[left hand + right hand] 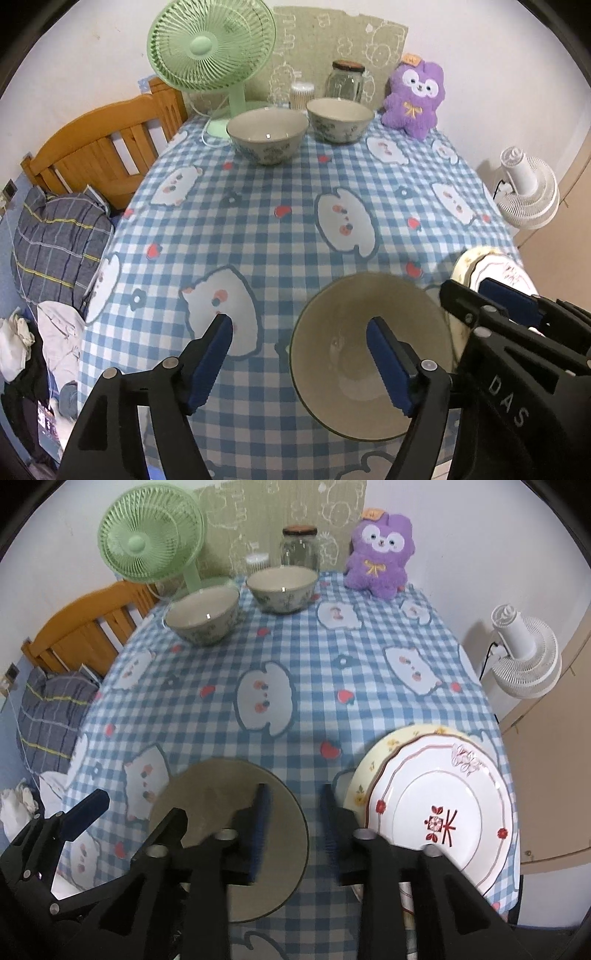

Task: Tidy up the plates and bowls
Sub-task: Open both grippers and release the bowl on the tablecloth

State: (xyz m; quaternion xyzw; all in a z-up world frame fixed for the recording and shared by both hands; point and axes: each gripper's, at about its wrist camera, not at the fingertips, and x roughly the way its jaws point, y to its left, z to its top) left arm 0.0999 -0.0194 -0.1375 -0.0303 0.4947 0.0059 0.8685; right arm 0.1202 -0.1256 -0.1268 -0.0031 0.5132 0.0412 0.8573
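A beige bowl (pixel 369 354) sits at the table's near edge; it also shows in the right wrist view (pixel 221 797). My left gripper (pixel 299 332) is open, its right finger inside the bowl and its left finger outside over the cloth. My right gripper (pixel 295 805) is open just right of the bowl, beside a stack of plates (pixel 443 805): a white plate with red flowers on a cream plate (pixel 384 749). The stack also shows in the left wrist view (pixel 491 266). Two patterned bowls (pixel 266 134) (pixel 340 120) stand at the far side.
A blue checked tablecloth (pixel 277 229) covers the table. At the back stand a green fan (pixel 210 51), a glass jar (pixel 345 81), a swab box (pixel 301 94) and a purple plush (pixel 413 96). A wooden bed frame (pixel 99 147) is left, a white fan (pixel 528 184) right.
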